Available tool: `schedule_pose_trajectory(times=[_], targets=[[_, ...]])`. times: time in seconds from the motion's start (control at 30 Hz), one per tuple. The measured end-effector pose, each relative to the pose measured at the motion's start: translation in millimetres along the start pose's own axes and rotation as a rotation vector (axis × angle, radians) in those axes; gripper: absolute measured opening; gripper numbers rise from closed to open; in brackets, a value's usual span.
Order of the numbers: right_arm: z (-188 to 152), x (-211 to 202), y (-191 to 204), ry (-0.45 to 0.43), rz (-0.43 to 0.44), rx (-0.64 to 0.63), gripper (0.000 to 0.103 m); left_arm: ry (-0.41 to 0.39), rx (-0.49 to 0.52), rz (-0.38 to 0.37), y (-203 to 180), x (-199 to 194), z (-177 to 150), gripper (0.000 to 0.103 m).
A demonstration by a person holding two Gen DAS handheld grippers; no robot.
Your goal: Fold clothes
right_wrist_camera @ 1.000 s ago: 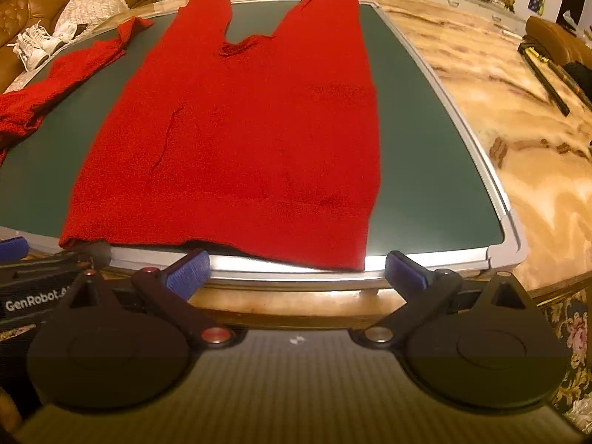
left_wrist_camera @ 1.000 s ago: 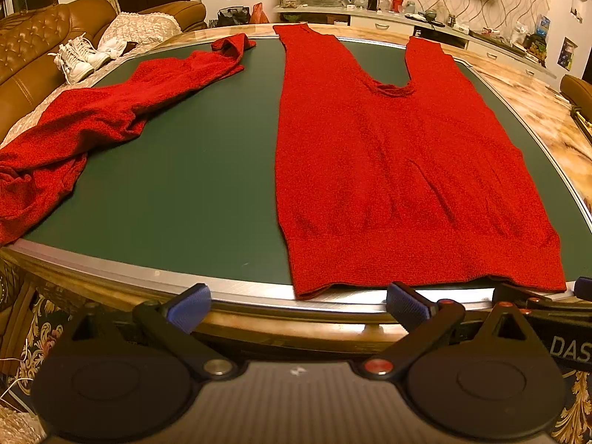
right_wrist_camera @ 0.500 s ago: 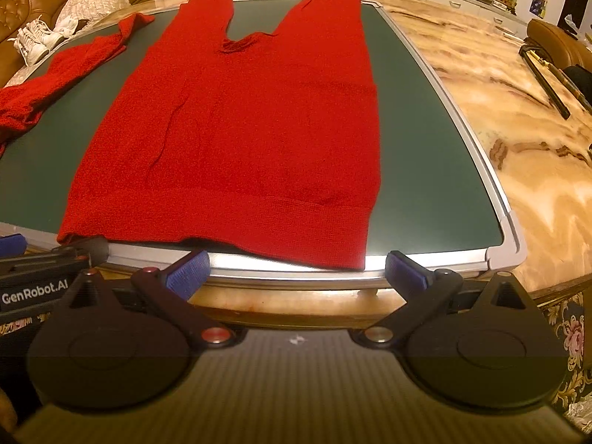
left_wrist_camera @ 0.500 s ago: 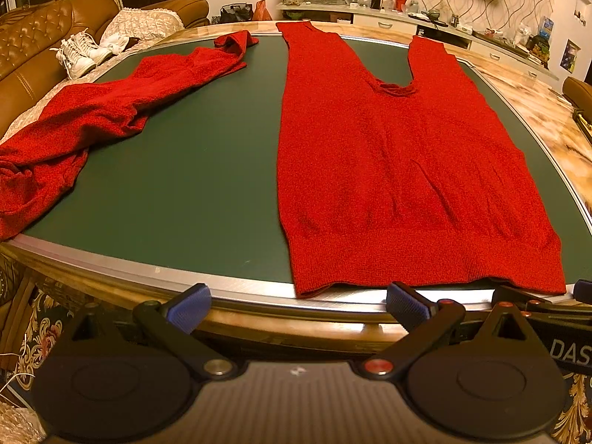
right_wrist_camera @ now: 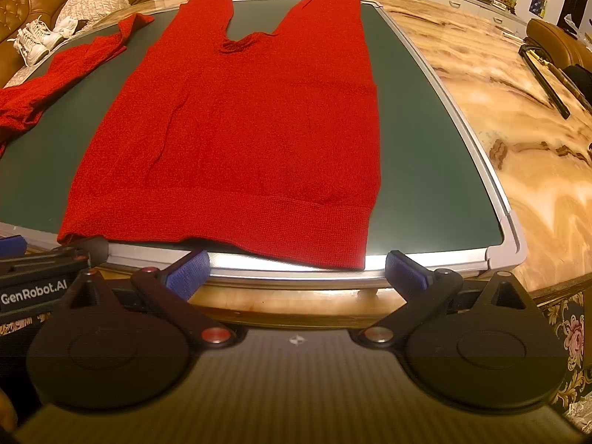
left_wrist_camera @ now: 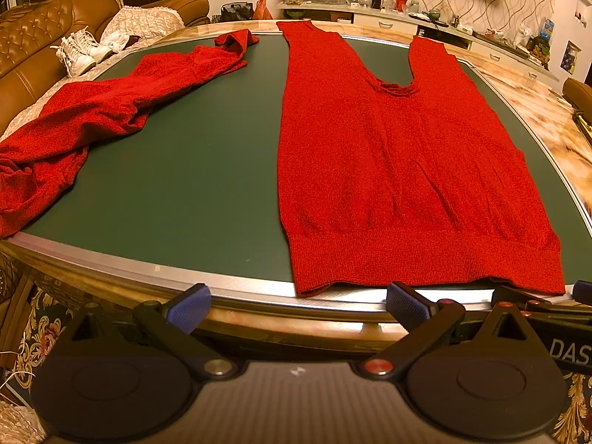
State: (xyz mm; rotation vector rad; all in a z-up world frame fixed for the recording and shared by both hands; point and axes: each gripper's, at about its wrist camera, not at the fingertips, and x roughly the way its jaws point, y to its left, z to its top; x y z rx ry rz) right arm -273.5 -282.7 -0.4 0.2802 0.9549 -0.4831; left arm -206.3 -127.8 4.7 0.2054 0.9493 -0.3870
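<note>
Ribbed knit vest (left_wrist_camera: 407, 185), matt green mat (left_wrist_camera: 185, 192)

Two hand-held grippers hover side by side just off the near edge of the table, both level and pointing across it, neither touching anything. The left gripper (left_wrist_camera: 296, 301) has its blue-padded fingers (left_wrist_camera: 188, 307) spread wide with nothing between them; the right gripper (right_wrist_camera: 296, 272) sits to its right, jaws equally wide and empty, its blue fingertips (right_wrist_camera: 405, 270) close to the table's near right corner. Each gripper's black body shows at the edge of the other's view.
</note>
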Motion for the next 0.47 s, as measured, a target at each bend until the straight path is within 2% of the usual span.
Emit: schedule_pose_trajectory(times=[0.47], targets=[[0.0, 0.6, 0.0, 0.000, -0.003, 0.003, 0.103, 0.008, -0.008, -0.012, 3.6, 2.4, 0.6, 0.103]])
